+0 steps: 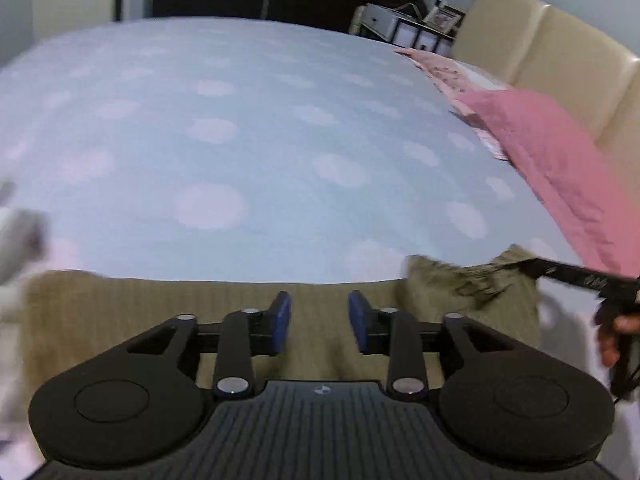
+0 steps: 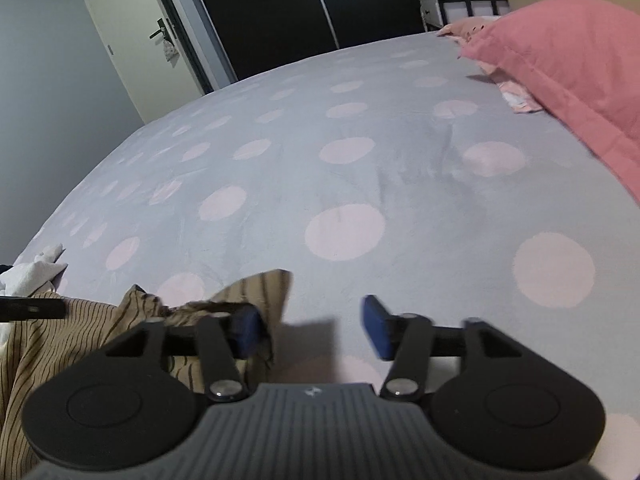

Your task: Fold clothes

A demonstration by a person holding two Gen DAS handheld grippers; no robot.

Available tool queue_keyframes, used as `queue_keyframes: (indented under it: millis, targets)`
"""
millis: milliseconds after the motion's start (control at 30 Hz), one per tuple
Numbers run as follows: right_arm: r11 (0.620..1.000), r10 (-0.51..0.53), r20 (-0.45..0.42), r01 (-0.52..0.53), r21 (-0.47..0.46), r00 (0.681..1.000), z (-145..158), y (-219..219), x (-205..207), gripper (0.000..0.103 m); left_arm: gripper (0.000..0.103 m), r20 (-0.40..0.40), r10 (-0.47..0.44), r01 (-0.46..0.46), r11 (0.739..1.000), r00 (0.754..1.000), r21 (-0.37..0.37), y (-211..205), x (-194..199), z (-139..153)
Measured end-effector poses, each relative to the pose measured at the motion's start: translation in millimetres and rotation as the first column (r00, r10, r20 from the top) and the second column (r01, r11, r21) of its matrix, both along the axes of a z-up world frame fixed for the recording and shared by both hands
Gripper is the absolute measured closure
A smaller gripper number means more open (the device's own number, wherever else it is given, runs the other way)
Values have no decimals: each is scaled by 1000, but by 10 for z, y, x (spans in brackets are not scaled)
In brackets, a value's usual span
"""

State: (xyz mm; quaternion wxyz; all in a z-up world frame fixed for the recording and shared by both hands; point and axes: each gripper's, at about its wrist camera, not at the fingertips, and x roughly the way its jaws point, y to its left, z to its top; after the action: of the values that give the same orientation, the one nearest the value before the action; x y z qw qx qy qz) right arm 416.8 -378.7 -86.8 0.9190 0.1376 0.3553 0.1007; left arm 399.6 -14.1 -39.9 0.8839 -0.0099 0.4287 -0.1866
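Note:
A tan garment with thin dark stripes point(image 1: 120, 312) lies flat along the near edge of the bed. My left gripper point(image 1: 320, 322) hovers just above it, open, with only the flat cloth showing between its blue pads. The garment's right corner point(image 1: 472, 280) is rumpled and lifted, and a black finger point(image 1: 560, 272) of my right gripper reaches it. In the right wrist view my right gripper point(image 2: 312, 330) is open. The raised corner of the garment point(image 2: 256, 288) bunches against its left pad point(image 2: 246, 332), and bare sheet shows between the jaws. A finger of the left gripper point(image 2: 32, 308) enters at far left.
The bed sheet point(image 2: 360, 160) is pale blue with pink dots. A pink pillow point(image 2: 560, 60) and patterned pillows lie by the cream headboard point(image 1: 540, 40). White cloth point(image 2: 32, 272) sits at the left bed edge. A nightstand point(image 1: 400, 24) and a door point(image 2: 132, 40) stand beyond.

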Motion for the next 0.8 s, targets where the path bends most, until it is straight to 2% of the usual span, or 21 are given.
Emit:
queue_keyframes:
  millis: [133, 267, 533, 667, 700, 733, 800]
  targets:
    - [997, -42, -20, 43, 60, 999, 63, -133, -78, 38, 62, 18, 93, -94, 993, 996, 69, 465, -98, 156]
    - [994, -61, -35, 64, 85, 998, 111, -186, -165, 38, 59, 23, 193, -194, 974, 981, 121, 813, -169, 169]
    - [999, 19, -54, -17, 28, 998, 115, -33, -258, 38, 58, -32, 321, -310, 934, 947, 176, 1078, -104, -126]
    - [998, 61, -55, -61, 8, 997, 108, 72, -272, 38, 58, -63, 342, -327, 929, 938, 171, 1074, -26, -299]
    - [998, 70, -55, -69, 9, 996, 107, 93, -268, 38, 67, -60, 346, -331, 927, 936, 174, 1071, -8, -318]
    - [997, 78, -52, -78, 9, 996, 108, 117, -267, 38, 86, -61, 356, -342, 924, 932, 173, 1072, 3, -322]
    - [995, 97, -45, -97, 5, 994, 111, 170, -264, 38, 96, -52, 371, -359, 919, 927, 163, 1060, 8, -283]
